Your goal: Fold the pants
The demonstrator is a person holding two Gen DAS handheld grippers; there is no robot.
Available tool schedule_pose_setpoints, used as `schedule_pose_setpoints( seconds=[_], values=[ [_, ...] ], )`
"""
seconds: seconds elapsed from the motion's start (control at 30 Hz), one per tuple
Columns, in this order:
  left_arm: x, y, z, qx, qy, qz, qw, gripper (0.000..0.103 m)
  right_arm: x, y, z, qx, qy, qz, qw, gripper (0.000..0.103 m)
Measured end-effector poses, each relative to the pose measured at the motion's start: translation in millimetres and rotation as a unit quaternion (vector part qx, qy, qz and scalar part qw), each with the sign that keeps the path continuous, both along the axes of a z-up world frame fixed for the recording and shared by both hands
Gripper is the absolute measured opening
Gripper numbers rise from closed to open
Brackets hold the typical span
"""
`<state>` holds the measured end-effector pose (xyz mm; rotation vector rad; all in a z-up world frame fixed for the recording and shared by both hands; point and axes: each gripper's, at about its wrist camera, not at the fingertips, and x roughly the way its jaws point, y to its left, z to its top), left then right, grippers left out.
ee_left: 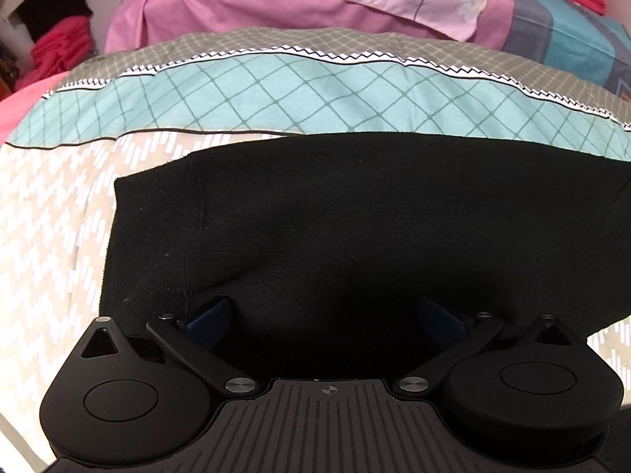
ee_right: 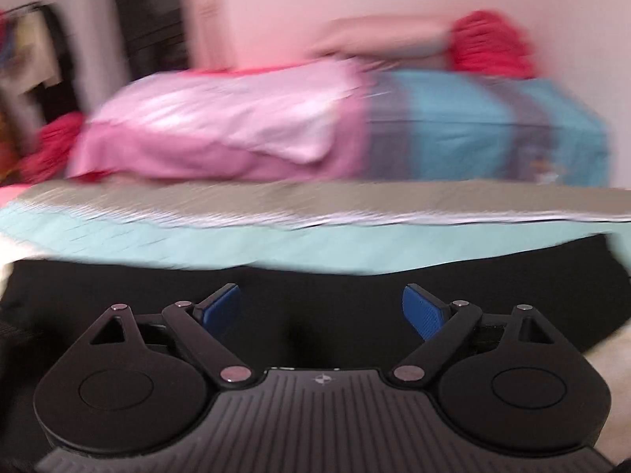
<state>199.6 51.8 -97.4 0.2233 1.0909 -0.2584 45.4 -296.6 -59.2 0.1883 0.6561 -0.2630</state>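
The black pants [ee_left: 355, 216] lie spread flat on the patterned bedspread [ee_left: 51, 213], filling the middle of the left wrist view. My left gripper [ee_left: 325, 315] is open, its blue pads [ee_left: 209, 317] wide apart just above the near edge of the pants, holding nothing. In the blurred right wrist view the pants [ee_right: 315, 283] show as a black band in front of my right gripper [ee_right: 321, 311], which is open with its blue pads [ee_right: 422, 313] wide apart and empty.
Beyond the pants the bedspread has a teal diamond band [ee_left: 276, 94] and a grey checked band. A pink pillow [ee_left: 276, 4] and a blue-grey pillow [ee_left: 560, 35] lie at the back. Red cloth [ee_left: 59, 47] is piled at the far left and right.
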Motion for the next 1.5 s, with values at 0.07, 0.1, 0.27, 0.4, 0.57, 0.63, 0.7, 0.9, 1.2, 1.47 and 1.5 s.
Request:
schedule_pose_setpoints(
  seconds=[0.07, 0.1, 0.27, 0.4, 0.57, 0.63, 0.7, 0.9, 1.2, 1.47, 1.5],
  values=[
    [2, -2, -2, 0.0, 0.002, 0.008, 1.0, 0.103, -2, -38, -13, 0.013, 0.025, -0.038, 0.999, 0.091],
    [2, -3, -3, 0.001, 0.002, 0.011, 0.9999, 0.103, -5, -59, -26, 0.026, 0.042, -0.045, 0.998, 0.088],
    [7, -6, -1, 0.005, 0.002, 0.018, 0.9998, 0.103, -46, -120, -31, 0.09, -0.002, -0.07, 0.993, 0.083],
    [8, -11, -2, 0.011, -0.002, 0.024, 0.9996, 0.103, -46, -120, -27, 0.081, -0.01, -0.07, 0.994, 0.094],
    [10, -11, 0, 0.016, 0.004, 0.026, 0.9995, 0.103, -32, -128, -35, -0.006, 0.054, -0.085, 0.995, 0.085],
    [10, -12, 4, 0.022, 0.006, 0.03, 0.9993, 0.103, -43, -148, -28, 0.055, 0.037, -0.14, 0.988, 0.073],
    [7, -13, 10, 0.026, 0.002, 0.036, 0.999, 0.103, -48, -146, -17, 0.043, 0.047, -0.158, 0.985, 0.084],
    [-38, -12, 36, 0.035, -0.032, 0.011, 0.9988, 0.103, -108, -112, 14, -0.004, 0.031, -0.176, 0.984, 0.091],
    [-105, -8, 27, 0.068, -0.01, -0.038, 0.9969, 0.103, -193, -19, -6, 0.008, 0.063, -0.146, 0.987, 0.09],
    [-106, 4, 13, 0.072, 0.009, -0.031, 0.9969, 0.103, -203, -24, -11, 0.019, 0.095, -0.203, 0.974, 0.09],
    [-106, 4, 13, 0.073, 0.007, -0.031, 0.9968, 0.103, -201, -19, -10, 0.013, 0.098, -0.189, 0.977, 0.09]
  ],
)
